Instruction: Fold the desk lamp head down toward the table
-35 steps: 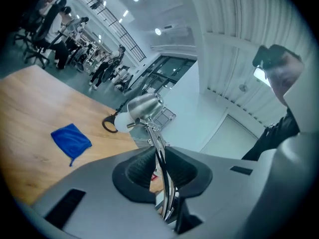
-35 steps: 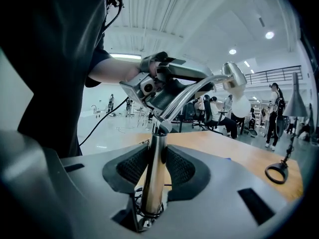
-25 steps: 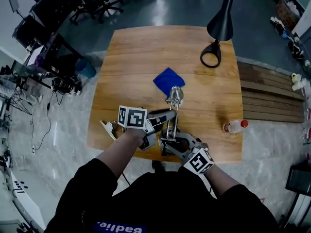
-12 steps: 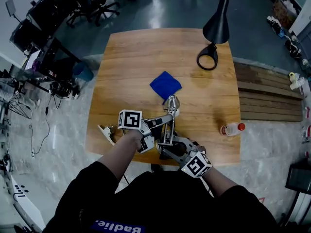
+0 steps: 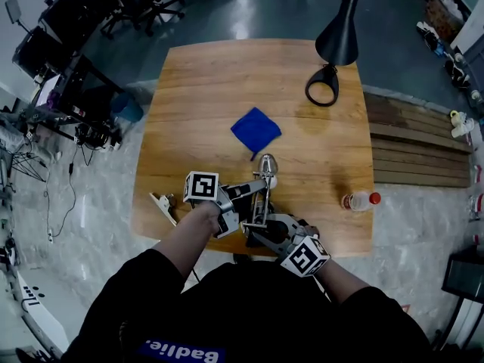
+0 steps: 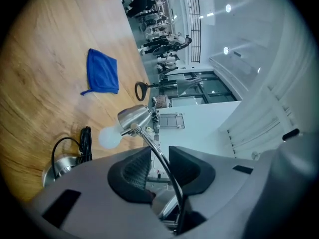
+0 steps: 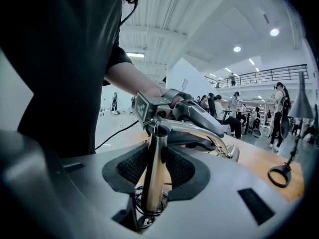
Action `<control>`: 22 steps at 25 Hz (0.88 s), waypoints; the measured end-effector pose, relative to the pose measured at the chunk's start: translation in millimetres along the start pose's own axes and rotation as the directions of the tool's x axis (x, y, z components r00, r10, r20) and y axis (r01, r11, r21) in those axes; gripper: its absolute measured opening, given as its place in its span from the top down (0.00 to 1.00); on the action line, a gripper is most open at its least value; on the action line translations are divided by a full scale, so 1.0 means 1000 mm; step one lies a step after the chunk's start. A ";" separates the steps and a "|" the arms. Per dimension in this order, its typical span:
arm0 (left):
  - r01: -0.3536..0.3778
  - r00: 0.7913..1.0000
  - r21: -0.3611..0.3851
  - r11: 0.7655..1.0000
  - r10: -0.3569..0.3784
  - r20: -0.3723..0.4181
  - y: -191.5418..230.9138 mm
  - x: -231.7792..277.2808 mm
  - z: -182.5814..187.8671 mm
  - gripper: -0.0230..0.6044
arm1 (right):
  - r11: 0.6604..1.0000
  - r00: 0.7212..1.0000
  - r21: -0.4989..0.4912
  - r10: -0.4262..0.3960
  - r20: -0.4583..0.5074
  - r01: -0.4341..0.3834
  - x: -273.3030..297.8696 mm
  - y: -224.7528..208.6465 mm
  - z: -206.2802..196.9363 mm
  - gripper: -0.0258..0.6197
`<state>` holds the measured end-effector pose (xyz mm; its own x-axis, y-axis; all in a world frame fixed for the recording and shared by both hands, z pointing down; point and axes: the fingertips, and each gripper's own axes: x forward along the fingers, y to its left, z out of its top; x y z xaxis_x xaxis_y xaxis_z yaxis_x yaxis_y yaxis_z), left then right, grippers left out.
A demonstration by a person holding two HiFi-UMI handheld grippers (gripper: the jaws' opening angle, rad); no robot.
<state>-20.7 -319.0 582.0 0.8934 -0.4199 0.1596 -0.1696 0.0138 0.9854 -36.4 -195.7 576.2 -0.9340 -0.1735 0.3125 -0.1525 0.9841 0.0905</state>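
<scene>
1. Compared with a second ago, the desk lamp head is sitting lower and closer to the person. The left gripper is letting go. Its jaws have just been opening and are now standing wide, with the thin bent neck running between them but not being squeezed.
2. The right gripper is squeezing the shiny upright post of the lamp. It is keeping the lamp steady near the front edge of the table.
3. The lamp head is hanging low over the wood with its white bulb showing. I cannot tell if the bulb is touching the table, so the fold is looking nearly done, maybe not all done.
4. With nothing pressing on it, the bendy neck may be wanting to spring back up a little.
5. If the left gripper is pulling away crooked, one jaw may be catching the neck and dragging the head sideways.
6. The lamp is standing close to the table edge. If the right gripper is slipping on the smooth post, or someone is pushing hard, the lamp may be tipping off toward the person.
7. The black cable is lying right beside the round base. A gripper snagging it may be tugging the lamp over.
8. The blue cloth and the bottle are lying well apart from all this, so they are not looking in danger.
</scene>
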 end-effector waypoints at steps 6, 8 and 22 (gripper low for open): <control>-0.009 1.000 0.037 0.999 0.009 0.015 0.005 -0.002 0.008 0.78 | 1.000 1.000 -0.013 0.018 -0.007 -0.018 0.002 0.000 -0.001 0.78; -0.035 0.999 0.044 0.998 0.034 0.006 0.010 0.000 0.003 0.78 | 1.000 1.000 -0.004 0.016 -0.015 -0.016 -0.003 0.002 -0.004 0.78; -0.059 0.994 0.137 0.989 0.045 0.101 -0.016 -0.051 0.030 0.76 | 1.000 1.000 -0.005 0.002 -0.031 -0.003 -0.001 0.001 -0.008 0.78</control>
<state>-76.5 -324.9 556.5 0.8384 -0.5082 0.1972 -0.2771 -0.0859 0.9570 -33.4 -194.8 583.2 -0.9240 -0.1721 0.3416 -0.1486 0.9844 0.0940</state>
